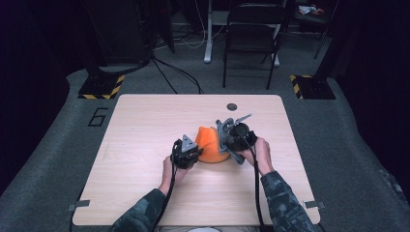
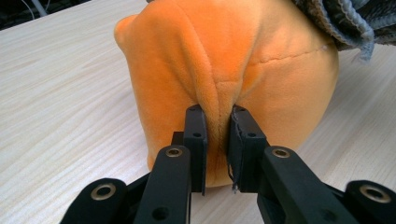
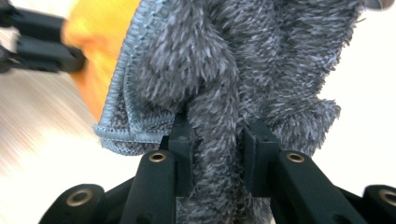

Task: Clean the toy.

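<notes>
An orange plush toy point(image 1: 211, 143) sits on the light wood table point(image 1: 145, 125), between my two grippers. My left gripper point(image 1: 187, 152) is shut on a pinched fold of the orange plush toy point(image 2: 224, 65); its pads point(image 2: 196, 140) squeeze the fabric low on the near side. My right gripper point(image 1: 231, 137) is shut on a grey fluffy cloth point(image 3: 224, 74), which bunches between its jaws and lies against the toy's right side. The grey cloth point(image 2: 341, 18) drapes over the toy's top right in the left gripper view. The orange plush toy point(image 3: 100, 51) shows behind the cloth.
A dark round mark point(image 1: 232, 107) sits near the table's far edge. A black folding chair point(image 1: 251, 38) and cables stand on the floor beyond the table. Yellow-black striped bases point(image 1: 101, 87) flank the far corners.
</notes>
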